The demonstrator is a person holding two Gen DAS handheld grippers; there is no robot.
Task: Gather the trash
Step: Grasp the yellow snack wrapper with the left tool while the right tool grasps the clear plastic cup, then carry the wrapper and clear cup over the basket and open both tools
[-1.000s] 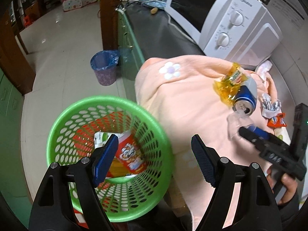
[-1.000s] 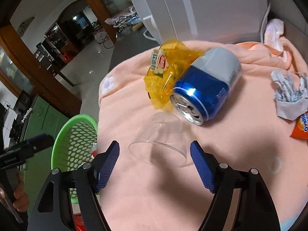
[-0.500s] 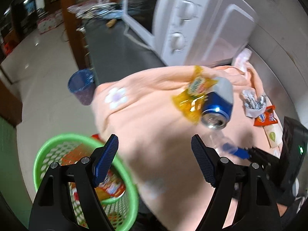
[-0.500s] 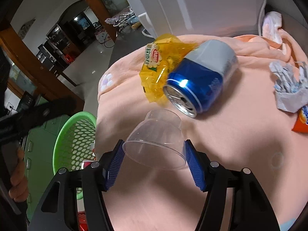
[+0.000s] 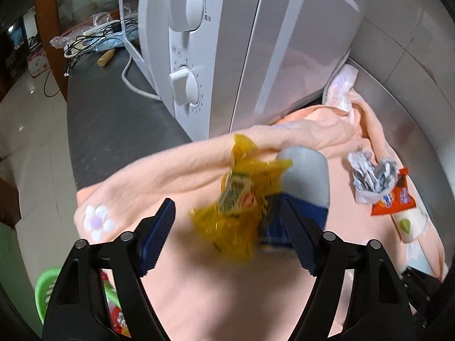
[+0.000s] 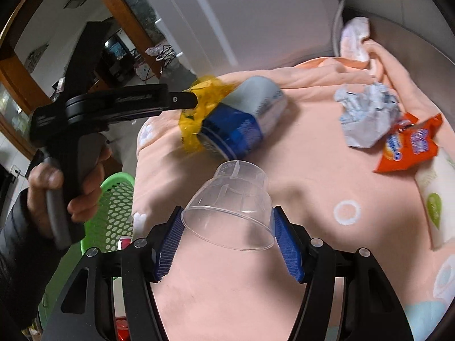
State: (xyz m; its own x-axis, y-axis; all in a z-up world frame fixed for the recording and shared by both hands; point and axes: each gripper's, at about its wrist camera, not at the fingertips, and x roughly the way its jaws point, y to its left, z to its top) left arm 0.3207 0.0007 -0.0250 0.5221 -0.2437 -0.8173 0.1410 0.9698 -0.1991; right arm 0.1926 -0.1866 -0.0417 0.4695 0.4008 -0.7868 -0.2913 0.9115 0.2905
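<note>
My right gripper (image 6: 227,238) is shut on a clear plastic cup (image 6: 231,207) and holds it above the peach cloth (image 6: 298,187). My left gripper (image 5: 227,236) is open, its jaws on either side of a yellow wrapper (image 5: 236,218), with a blue and silver can (image 5: 298,196) at its right jaw. From the right wrist view the left gripper (image 6: 186,99) reaches the yellow wrapper (image 6: 196,116) and the can (image 6: 244,122). A green basket (image 6: 116,207) stands low at the left, and its rim shows in the left wrist view (image 5: 47,287).
A white microwave (image 5: 241,42) stands behind the cloth on a dark counter (image 5: 113,125). Crumpled paper (image 6: 366,113), an orange snack packet (image 6: 409,145) and a white packet (image 6: 435,199) lie on the cloth at the right. A metal surface (image 5: 398,113) lies at the far right.
My right gripper closed on the clear cup and lifted it. My left gripper swung from over the green basket up to the yellow wrapper and the can.
</note>
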